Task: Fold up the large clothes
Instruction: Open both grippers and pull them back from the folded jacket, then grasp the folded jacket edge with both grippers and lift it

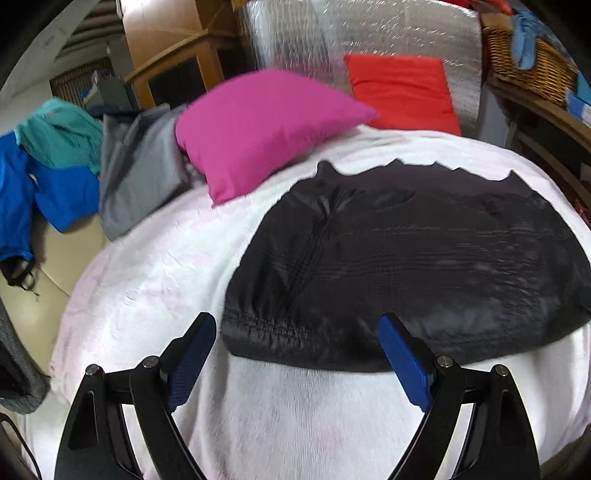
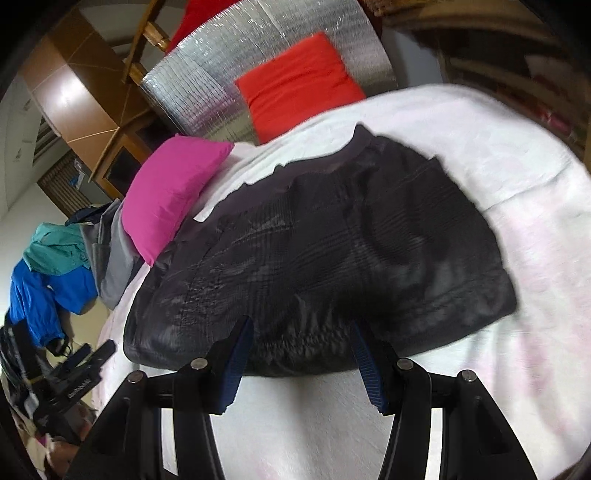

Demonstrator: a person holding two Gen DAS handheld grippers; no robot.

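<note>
A black quilted jacket [image 1: 406, 251] lies spread flat on a white blanket [image 1: 155, 280], its gathered hem toward me. My left gripper [image 1: 297, 326] hovers open and wide over the hem's left corner, its blue pads [image 1: 192, 354] clear of the cloth. In the right wrist view the same jacket [image 2: 332, 240] fills the middle. My right gripper [image 2: 301, 328] stands about half open just above the middle of the hem, with nothing pinched between its fingers. The left gripper [image 2: 92, 354] shows at that view's lower left, beside the jacket's corner.
A pink cushion [image 1: 266, 129] and a red cushion [image 1: 402, 92] lie at the far end against a silver foil panel [image 1: 295, 33]. Grey [image 1: 140, 166], teal and blue garments [image 1: 44, 184] are piled at the left. A wicker basket [image 1: 532, 66] stands at the far right.
</note>
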